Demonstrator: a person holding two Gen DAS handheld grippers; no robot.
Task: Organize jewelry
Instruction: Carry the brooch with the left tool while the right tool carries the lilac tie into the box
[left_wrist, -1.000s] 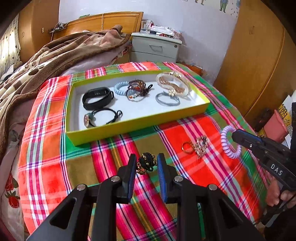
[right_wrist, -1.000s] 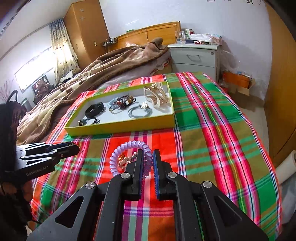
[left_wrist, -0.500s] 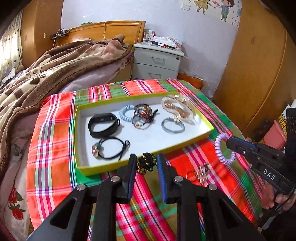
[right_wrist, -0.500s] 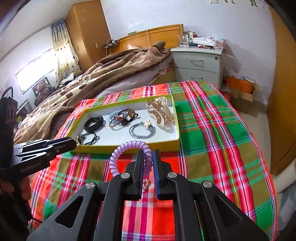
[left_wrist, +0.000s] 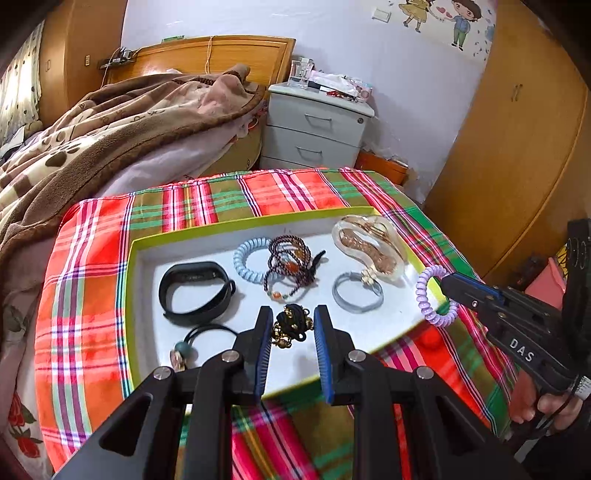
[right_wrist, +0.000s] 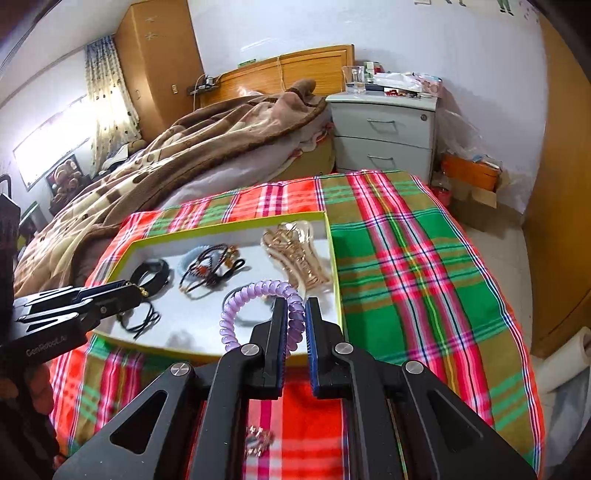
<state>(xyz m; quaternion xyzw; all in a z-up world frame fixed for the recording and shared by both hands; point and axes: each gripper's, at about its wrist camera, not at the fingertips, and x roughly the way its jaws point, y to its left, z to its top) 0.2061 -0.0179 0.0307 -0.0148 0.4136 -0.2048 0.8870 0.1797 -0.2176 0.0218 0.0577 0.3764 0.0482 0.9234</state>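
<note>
A yellow-green tray (left_wrist: 130, 295) (right_wrist: 334, 254) with a white floor lies on the plaid cloth. In it are a black band (left_wrist: 195, 291), a pale blue coil tie (left_wrist: 248, 260), a dark bead bracelet (left_wrist: 291, 266), a grey ring (left_wrist: 356, 295), a clear gold clip (left_wrist: 369, 245) (right_wrist: 299, 254) and a black cord tie (left_wrist: 199, 336). My left gripper (left_wrist: 291, 325) is shut on a black-and-gold hair tie (left_wrist: 291, 326), held above the tray's front. My right gripper (right_wrist: 293, 314) (left_wrist: 448, 291) is shut on a purple coil tie (right_wrist: 255, 306) (left_wrist: 430, 295), held over the tray's right front corner.
A small gold ornament (right_wrist: 258, 441) lies on the plaid cloth (right_wrist: 406, 277) below my right gripper. A brown blanket (left_wrist: 110, 140) lies on the bed to the left. A grey nightstand (left_wrist: 317, 129) stands behind. A wooden wardrobe (left_wrist: 517, 147) is on the right.
Both grippers rose and moved forward with their hair ties, from above the cloth in front of the tray to above the tray itself. The gold ornament stays on the cloth.
</note>
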